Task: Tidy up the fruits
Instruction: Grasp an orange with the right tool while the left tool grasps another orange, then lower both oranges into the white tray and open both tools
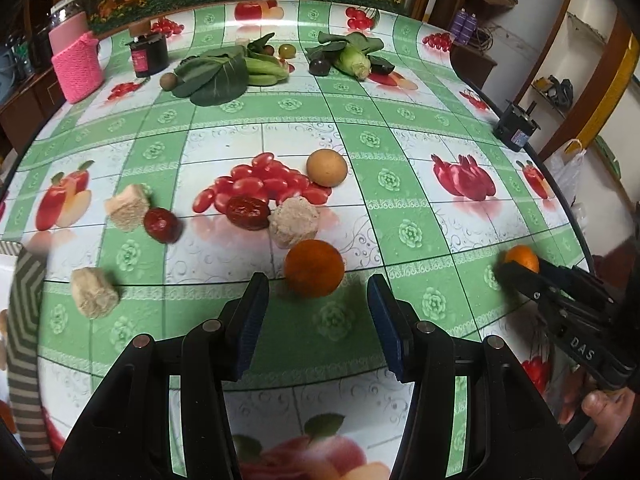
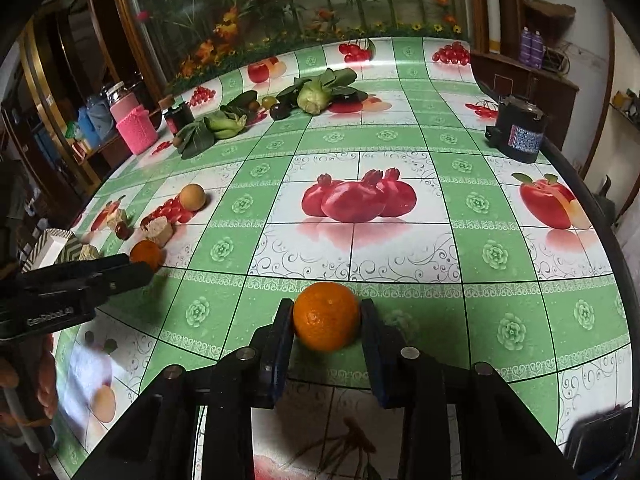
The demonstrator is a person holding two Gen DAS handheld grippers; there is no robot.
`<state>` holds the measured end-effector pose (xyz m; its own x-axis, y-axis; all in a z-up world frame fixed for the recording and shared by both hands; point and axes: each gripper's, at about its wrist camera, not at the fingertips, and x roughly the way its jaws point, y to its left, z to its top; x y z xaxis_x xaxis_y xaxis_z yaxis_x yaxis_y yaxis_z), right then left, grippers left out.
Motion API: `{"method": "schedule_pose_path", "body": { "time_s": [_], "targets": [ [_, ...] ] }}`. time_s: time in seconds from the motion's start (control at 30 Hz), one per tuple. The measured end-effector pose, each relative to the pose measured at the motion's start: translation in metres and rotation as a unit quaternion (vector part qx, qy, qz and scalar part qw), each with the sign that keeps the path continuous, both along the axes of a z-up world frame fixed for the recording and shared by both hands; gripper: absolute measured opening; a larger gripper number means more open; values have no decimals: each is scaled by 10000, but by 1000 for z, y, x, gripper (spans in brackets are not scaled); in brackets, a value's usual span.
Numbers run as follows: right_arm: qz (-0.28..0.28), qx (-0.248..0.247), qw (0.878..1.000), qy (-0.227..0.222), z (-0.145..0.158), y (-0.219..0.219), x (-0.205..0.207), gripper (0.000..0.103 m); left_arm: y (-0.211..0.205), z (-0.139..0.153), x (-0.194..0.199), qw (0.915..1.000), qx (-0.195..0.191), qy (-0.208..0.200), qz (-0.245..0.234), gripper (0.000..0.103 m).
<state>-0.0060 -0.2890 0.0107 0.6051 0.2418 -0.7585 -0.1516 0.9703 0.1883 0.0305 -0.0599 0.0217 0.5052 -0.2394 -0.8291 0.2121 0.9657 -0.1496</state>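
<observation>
My left gripper (image 1: 318, 286) is open, its fingers either side of an orange (image 1: 314, 267) that lies just ahead on the fruit-print tablecloth; this orange also shows in the right wrist view (image 2: 146, 254). My right gripper (image 2: 326, 312) is shut on a second orange (image 2: 327, 316) resting on the cloth; it also shows in the left wrist view (image 1: 521, 258). Two red dates (image 1: 248, 213) (image 1: 161, 225), a brown round fruit (image 1: 327, 167) and several beige cubes (image 1: 294, 222) lie beyond the left gripper.
Leafy greens (image 1: 216, 74), corn (image 1: 354, 60) and dark plums (image 1: 319, 66) lie at the far side. A pink-sleeved bottle (image 1: 76, 62) and a dark jar (image 1: 148, 54) stand far left. A black device (image 2: 518, 132) stands at the right edge. A patterned box (image 1: 24, 320) is at left.
</observation>
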Motion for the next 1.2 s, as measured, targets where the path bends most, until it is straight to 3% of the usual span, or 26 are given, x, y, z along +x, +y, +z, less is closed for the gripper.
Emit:
{"method": "schedule_pose_path", "body": {
  "time_s": [0.07, 0.13, 0.17, 0.43, 0.8, 1.2],
  "targets": [
    [6, 24, 10000, -3, 1, 1, 0, 32, 0, -2, 3, 10000, -14, -33, 22, 50],
    [30, 86, 10000, -17, 2, 2, -1, 32, 2, -5, 5, 10000, 25, -39, 70, 31],
    [46, 126, 9999, -27, 3, 2, -2, 32, 4, -4, 5, 9999, 63, -74, 108, 29],
    [403, 503, 9978, -138, 20, 29, -10, 32, 22, 8, -15, 9996, 3, -186, 229, 29],
    [1302, 739, 9886, -133, 30, 114, -19, 32, 83, 37, -67, 9960, 244, -440, 736, 29],
    [2236, 881, 9702, -322, 49, 213, -37, 31, 182, 55, -120, 9809, 625, -770, 1672, 30]
  ]
}}
